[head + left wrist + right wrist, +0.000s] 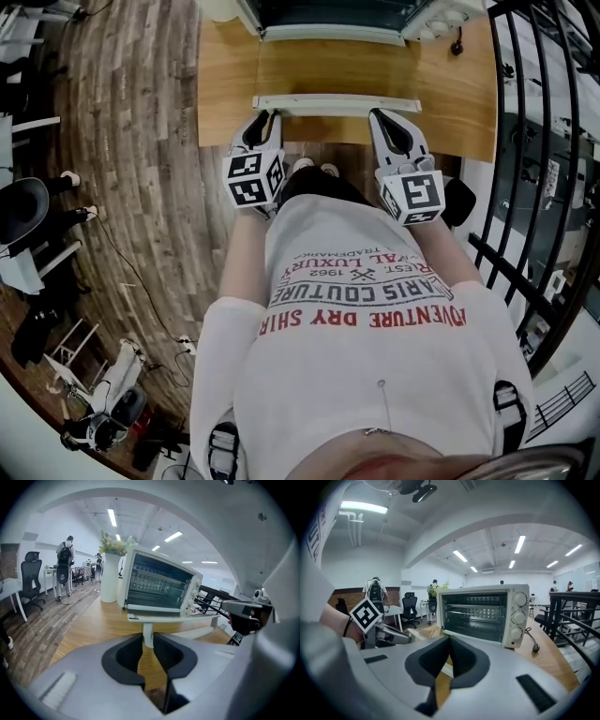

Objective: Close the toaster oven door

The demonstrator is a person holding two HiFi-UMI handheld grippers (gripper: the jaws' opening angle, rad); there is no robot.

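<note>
The white toaster oven (328, 14) stands at the back of the wooden table (225, 84), its glass door (337, 67) folded down flat toward me. The white door handle (337, 103) runs along the door's near edge. My left gripper (265, 120) is at the handle's left end. In the left gripper view its jaws (148, 641) press on the handle's white post (148, 631). My right gripper (386, 120) is at the handle's right end. Its jaw tips (449, 641) meet with nothing between them, facing the oven (487, 613).
A black metal railing (544, 187) runs along the right of the table. A tall white vase of plants (111, 576) stands left of the oven. The oven's power cord (533, 646) lies on the table to its right. Office chairs and people stand far back on the wood floor.
</note>
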